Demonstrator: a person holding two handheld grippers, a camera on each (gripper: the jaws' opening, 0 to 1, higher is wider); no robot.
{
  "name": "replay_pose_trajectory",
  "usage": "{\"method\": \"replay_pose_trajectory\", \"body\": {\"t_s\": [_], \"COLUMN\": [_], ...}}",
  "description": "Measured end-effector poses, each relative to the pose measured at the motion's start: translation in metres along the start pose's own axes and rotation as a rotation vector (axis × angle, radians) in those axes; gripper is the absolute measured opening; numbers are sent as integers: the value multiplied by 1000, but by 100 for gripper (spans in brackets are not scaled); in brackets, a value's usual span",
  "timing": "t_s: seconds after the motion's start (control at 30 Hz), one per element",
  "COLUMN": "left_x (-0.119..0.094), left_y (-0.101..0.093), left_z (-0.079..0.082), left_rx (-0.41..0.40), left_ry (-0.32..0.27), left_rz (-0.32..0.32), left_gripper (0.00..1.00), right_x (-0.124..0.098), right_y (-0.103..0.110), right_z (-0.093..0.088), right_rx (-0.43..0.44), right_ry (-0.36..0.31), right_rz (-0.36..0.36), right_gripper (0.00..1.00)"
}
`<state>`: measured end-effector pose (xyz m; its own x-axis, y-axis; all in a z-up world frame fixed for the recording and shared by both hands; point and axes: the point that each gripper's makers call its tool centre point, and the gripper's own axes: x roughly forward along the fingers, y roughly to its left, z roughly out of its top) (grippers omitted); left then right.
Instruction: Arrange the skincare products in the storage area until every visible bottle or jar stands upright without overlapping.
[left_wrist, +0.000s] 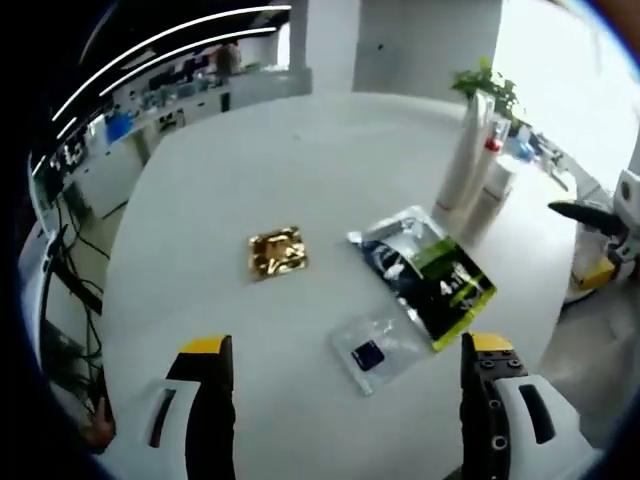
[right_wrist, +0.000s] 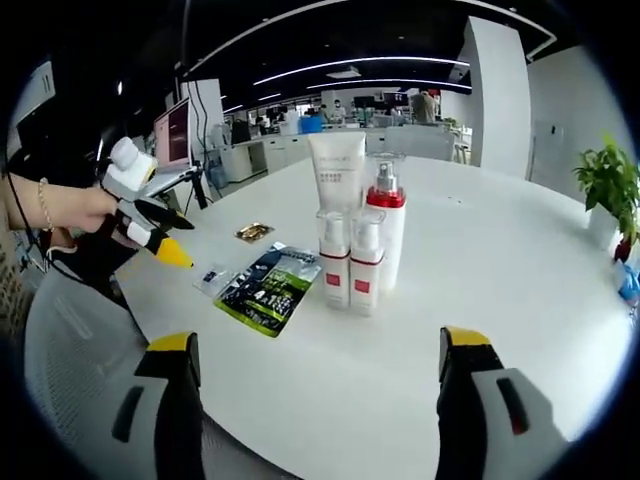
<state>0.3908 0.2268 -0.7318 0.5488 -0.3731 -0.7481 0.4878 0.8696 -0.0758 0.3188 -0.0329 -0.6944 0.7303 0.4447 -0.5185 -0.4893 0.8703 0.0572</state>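
Note:
Several skincare containers stand upright in a tight cluster on the white round table (right_wrist: 500, 280): a tall white tube (right_wrist: 337, 168), a red-collared spray bottle (right_wrist: 386, 228) and two small white bottles with red labels (right_wrist: 334, 262) (right_wrist: 364, 265). In the left gripper view the same cluster (left_wrist: 470, 165) stands at the far right. A black-and-green foil pouch (left_wrist: 428, 277) (right_wrist: 268, 286), a clear sachet (left_wrist: 375, 352) (right_wrist: 213, 278) and a gold sachet (left_wrist: 277, 252) (right_wrist: 253, 232) lie flat. My left gripper (left_wrist: 347, 395) (right_wrist: 180, 238) hovers open over the sachets. My right gripper (right_wrist: 320, 395) (left_wrist: 575, 245) is open, short of the bottles.
A potted plant (right_wrist: 610, 185) (left_wrist: 485, 85) stands at the table's far side. A person's hand with a bracelet (right_wrist: 60, 210) holds the left gripper. Office desks and monitors (right_wrist: 172, 135) lie beyond the table edge. Bare tabletop (left_wrist: 300, 150) stretches behind the sachets.

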Motion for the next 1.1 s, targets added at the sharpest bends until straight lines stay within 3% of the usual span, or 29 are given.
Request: {"method": "replay_pose_trajectory", "body": {"t_s": [0.77, 1.1], "left_x": [57, 77], "left_y": [43, 53], "left_z": [16, 26], "left_rx": [-31, -39], "left_ry": [97, 109], "left_rz": [99, 125], "left_gripper": [90, 82], "right_x": [1, 0], "right_y": [-3, -7], "right_z": [-4, -4], "right_rx": [15, 25], "right_ry": [18, 16], "right_rz": [-10, -25], "right_gripper": [99, 99]}}
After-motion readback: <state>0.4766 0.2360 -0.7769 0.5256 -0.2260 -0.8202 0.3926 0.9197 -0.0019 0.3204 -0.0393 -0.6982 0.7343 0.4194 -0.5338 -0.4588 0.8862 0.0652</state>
